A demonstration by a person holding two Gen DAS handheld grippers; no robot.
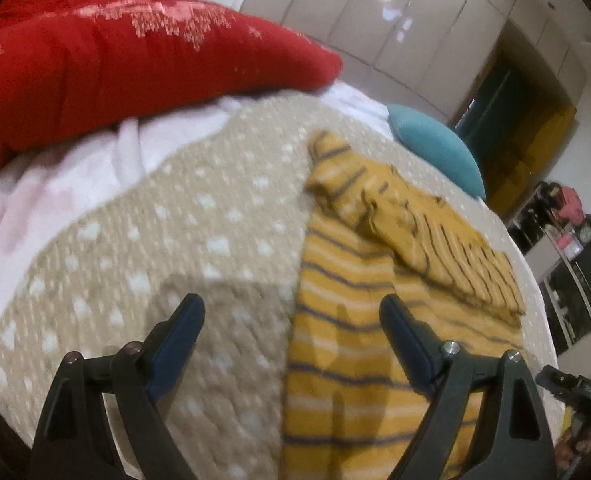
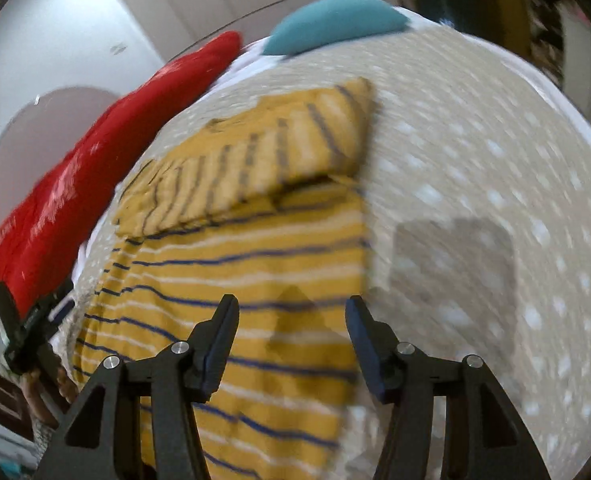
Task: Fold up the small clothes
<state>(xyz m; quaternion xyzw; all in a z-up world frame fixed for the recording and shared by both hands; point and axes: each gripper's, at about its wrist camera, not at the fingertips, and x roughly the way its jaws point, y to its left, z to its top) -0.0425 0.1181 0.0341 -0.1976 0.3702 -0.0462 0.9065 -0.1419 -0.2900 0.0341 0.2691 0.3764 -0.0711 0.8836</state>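
Only left wrist view shows cluttered shelves [image 1: 567, 236].

Mustard shirt [image 2: 255, 264] with navy and white stripes on beige white-dotted blanket [image 2: 475, 160]

No legible text, label, brand or number anywhere.
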